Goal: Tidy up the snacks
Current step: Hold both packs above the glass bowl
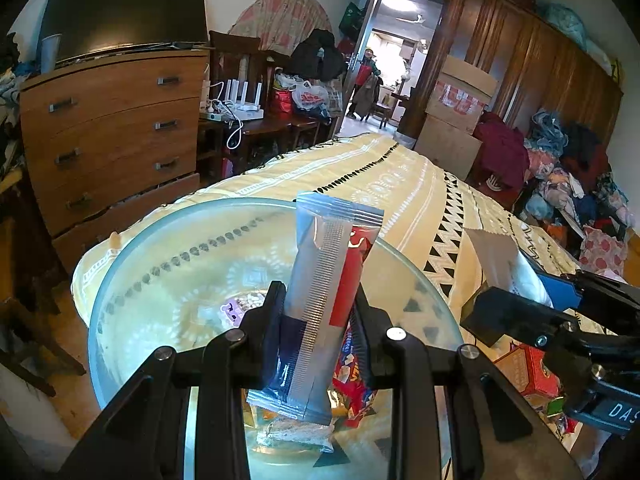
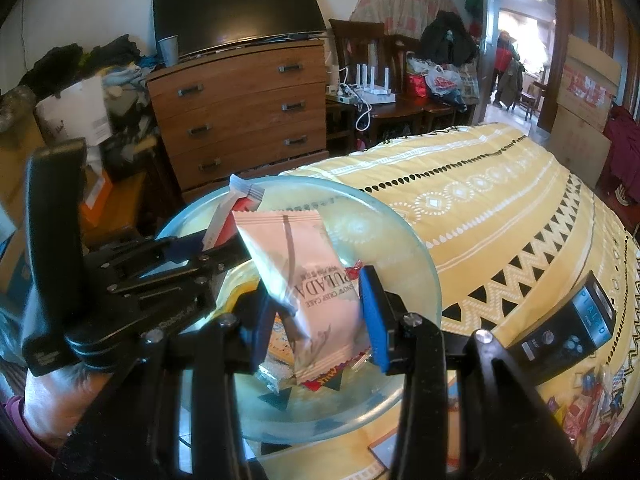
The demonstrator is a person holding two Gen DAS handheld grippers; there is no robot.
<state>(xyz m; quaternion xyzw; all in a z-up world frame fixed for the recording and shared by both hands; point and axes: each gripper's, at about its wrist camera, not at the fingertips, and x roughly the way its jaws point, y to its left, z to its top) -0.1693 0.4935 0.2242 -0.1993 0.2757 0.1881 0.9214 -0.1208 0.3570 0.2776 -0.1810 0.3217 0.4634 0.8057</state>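
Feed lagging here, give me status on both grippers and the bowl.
Left gripper shut on silver-and-red snack stick. Right gripper shut on pink cake packet. Both over clear glass bowl; nothing blocking.

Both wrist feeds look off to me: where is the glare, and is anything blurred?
Left wrist: doorway blown out by ceiling light; glass bowl rim reflects; silver-red snack packet sharp. Right wrist: doorway overexposed too; pink cake packet smeared near its lower left edge; strong fisheye bending in both.

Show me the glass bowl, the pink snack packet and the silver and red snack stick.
glass bowl (image 2: 416,240), right wrist view, far rim
pink snack packet (image 2: 304,264), right wrist view, wrapper middle
silver and red snack stick (image 1: 320,280), left wrist view, wrapper middle
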